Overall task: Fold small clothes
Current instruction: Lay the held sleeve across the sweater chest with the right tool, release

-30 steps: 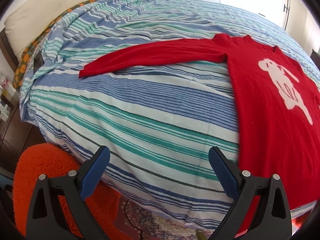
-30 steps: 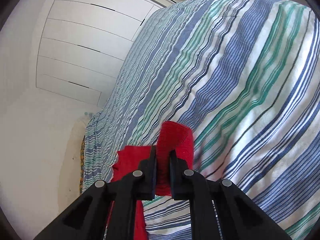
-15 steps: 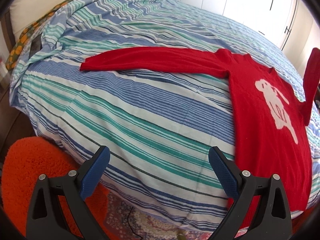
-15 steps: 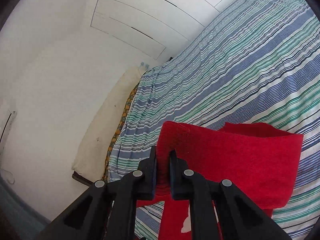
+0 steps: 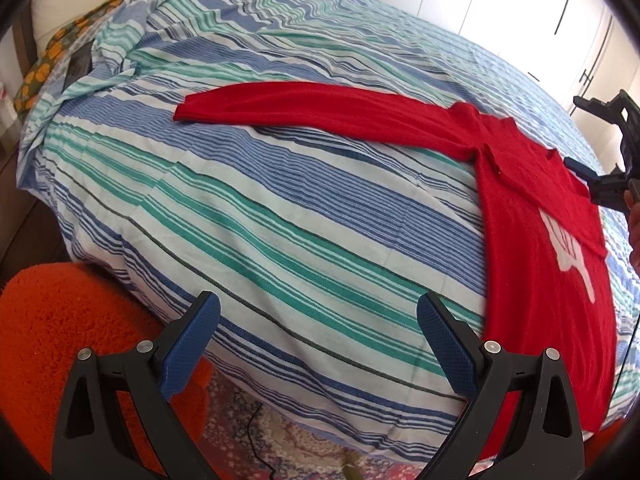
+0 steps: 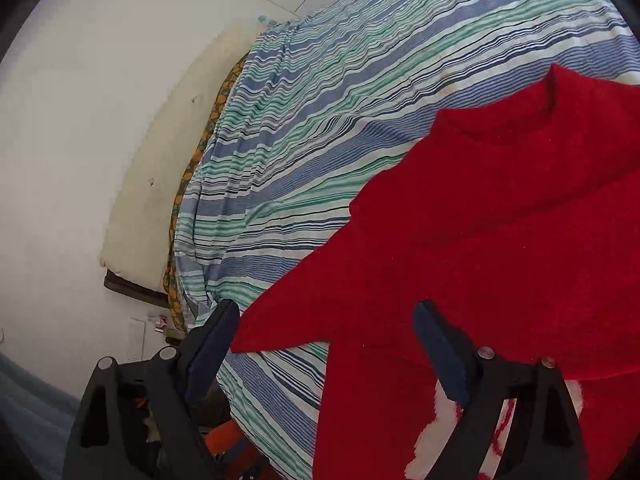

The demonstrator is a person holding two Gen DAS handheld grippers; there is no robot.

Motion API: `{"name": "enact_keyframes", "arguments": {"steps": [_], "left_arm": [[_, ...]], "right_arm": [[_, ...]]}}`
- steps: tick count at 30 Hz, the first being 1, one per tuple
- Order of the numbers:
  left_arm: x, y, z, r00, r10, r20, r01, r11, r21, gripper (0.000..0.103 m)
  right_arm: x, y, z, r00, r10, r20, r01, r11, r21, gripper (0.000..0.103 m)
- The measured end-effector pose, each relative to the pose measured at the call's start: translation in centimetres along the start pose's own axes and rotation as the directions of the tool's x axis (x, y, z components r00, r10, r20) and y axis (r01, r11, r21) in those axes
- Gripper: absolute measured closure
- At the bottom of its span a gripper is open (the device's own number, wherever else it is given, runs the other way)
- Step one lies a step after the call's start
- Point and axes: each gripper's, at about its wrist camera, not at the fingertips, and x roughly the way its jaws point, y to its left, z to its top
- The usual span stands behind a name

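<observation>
A red sweater (image 5: 532, 216) with a white animal figure lies on the striped bedspread (image 5: 280, 208). Its left sleeve (image 5: 304, 108) stretches out to the left. Its right sleeve (image 6: 472, 240) is folded across the chest and covers the top of the figure. My left gripper (image 5: 318, 344) is open and empty over the bed's near edge, left of the sweater. My right gripper (image 6: 324, 350) is open just above the folded sleeve; it also shows at the right edge of the left wrist view (image 5: 608, 148).
An orange fluffy rug (image 5: 60, 344) and a patterned carpet (image 5: 280, 440) lie below the bed's near edge. A cream headboard cushion (image 6: 160, 176) and a floral sheet edge (image 5: 52, 52) are at the bed's head. White wardrobe doors (image 5: 520, 4) stand beyond the bed.
My right gripper carried the right sleeve over the sweater's chest, then opened and let it go. The sleeve now lies across the white figure. The left gripper stayed open and shifted its view slightly.
</observation>
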Motion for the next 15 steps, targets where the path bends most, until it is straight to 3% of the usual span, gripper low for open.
{"name": "enact_keyframes", "arguments": {"steps": [5, 7, 9, 10, 11, 12, 13, 15], "left_arm": [[0.4, -0.4, -0.1, 1.000, 0.000, -0.012, 0.000, 1.000, 0.014, 0.004], [0.7, -0.7, 0.0, 1.000, -0.001, -0.018, 0.002, 1.000, 0.021, 0.004], [0.9, -1.0, 0.0, 1.000, -0.001, -0.021, 0.001, 1.000, 0.031, 0.004], [0.9, -1.2, -0.1, 1.000, 0.001, -0.022, 0.000, 0.999, 0.037, 0.004], [0.9, -1.3, -0.2, 1.000, 0.003, -0.022, -0.002, 0.999, 0.041, 0.004], [0.9, -1.3, -0.2, 1.000, 0.004, -0.022, -0.003, 0.999, 0.045, 0.004], [0.9, -1.3, -0.3, 1.000, 0.005, -0.024, -0.004, 0.999, 0.047, 0.004], [1.2, -1.4, -0.3, 1.000, 0.010, -0.030, -0.008, 0.999, 0.053, 0.004]], "right_arm": [[-6.0, -4.1, 1.0, 0.994, 0.024, 0.109, -0.032, 0.997, 0.077, 0.016], [-9.0, -7.3, 0.9, 0.988, -0.027, 0.151, 0.003, 0.988, 0.152, 0.016], [-10.8, -11.8, 0.1, 0.979, -0.177, 0.097, 0.146, 0.952, 0.268, 0.016], [-11.5, -14.4, -0.6, 0.957, -0.287, 0.039, 0.259, 0.907, 0.331, 0.021], [-12.4, -16.6, -1.3, 0.948, -0.319, 0.015, 0.290, 0.880, 0.377, 0.051], [-13.6, -17.9, -1.7, 0.956, -0.290, 0.037, 0.249, 0.875, 0.415, 0.060], [-14.8, -18.2, -1.8, 0.959, -0.272, 0.079, 0.213, 0.876, 0.432, 0.059], [-16.9, -17.1, -1.3, 0.955, -0.259, 0.146, 0.183, 0.900, 0.396, 0.043]]}}
